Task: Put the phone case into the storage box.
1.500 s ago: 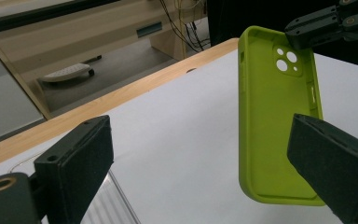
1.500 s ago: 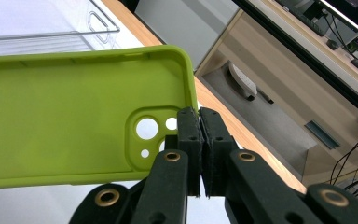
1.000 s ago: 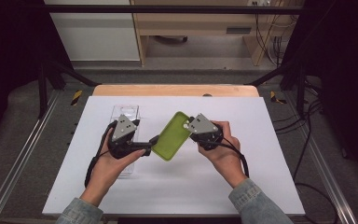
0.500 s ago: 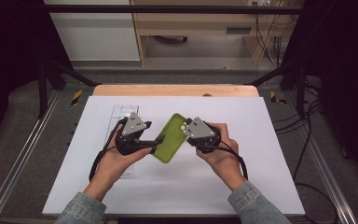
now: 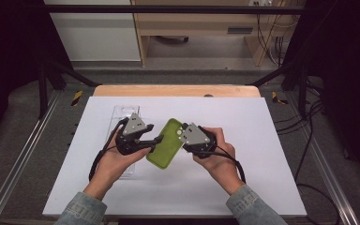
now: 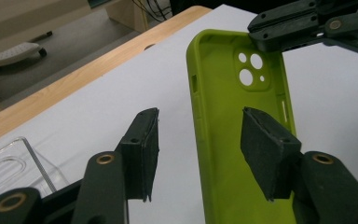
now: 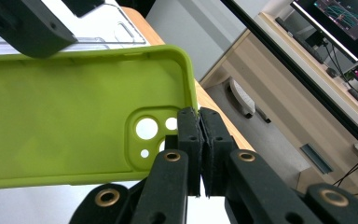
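Note:
A lime-green phone case (image 5: 165,151) is held tilted above the white table, its inside facing up. My right gripper (image 5: 184,140) is shut on the rim beside the camera holes (image 7: 145,128), and the pads (image 7: 189,135) pinch that wall. My left gripper (image 5: 156,139) reaches in from the left and its jaws have just been closing. In the left gripper view one long side wall of the case (image 6: 223,140) stands between the two pads (image 6: 144,144), which do not press on it. The right gripper (image 6: 284,32) clamps the case's far corner there.
A clear phone case (image 5: 124,117) lies flat on the white table (image 5: 243,187) behind my left hand, seen too as a transparent shell (image 6: 9,172). A wooden strip (image 5: 178,90) borders the far edge. Metal rails and cables run along both sides.
My left gripper has moved right to the green case and its jaws have narrowed around the case's side. The right hand has shifted the case slightly left and lower.

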`<state>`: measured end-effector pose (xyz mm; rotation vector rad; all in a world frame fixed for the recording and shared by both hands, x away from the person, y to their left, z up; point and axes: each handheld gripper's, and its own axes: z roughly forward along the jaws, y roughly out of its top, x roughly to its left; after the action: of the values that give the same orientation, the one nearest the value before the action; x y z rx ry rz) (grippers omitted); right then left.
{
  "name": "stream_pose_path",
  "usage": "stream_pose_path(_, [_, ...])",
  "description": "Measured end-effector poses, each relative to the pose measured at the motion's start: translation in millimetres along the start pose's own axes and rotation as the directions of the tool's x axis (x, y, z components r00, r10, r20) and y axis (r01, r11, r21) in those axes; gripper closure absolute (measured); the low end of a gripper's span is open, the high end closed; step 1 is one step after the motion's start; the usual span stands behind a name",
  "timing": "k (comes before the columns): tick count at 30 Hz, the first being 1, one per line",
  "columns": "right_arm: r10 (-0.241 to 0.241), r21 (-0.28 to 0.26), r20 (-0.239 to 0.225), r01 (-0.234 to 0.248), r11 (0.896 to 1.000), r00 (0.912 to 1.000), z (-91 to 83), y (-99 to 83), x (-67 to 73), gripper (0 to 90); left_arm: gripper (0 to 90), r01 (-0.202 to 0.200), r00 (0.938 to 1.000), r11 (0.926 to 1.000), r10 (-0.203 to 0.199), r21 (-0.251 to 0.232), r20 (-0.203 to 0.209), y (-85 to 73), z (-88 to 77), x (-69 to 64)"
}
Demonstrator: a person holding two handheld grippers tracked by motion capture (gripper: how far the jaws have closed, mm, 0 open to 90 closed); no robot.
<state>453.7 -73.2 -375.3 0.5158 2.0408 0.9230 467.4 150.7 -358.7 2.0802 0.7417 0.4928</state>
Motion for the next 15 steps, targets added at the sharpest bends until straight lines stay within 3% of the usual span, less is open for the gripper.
stream_pose_path(15, [-0.048,-0.009,0.012,0.048,0.999,0.9988,-3.2,-0.1,10.2,88.1,60.4,0.018,0.9982,0.9993,-0.02,0.034,0.056,2.0,13.8,-4.3])
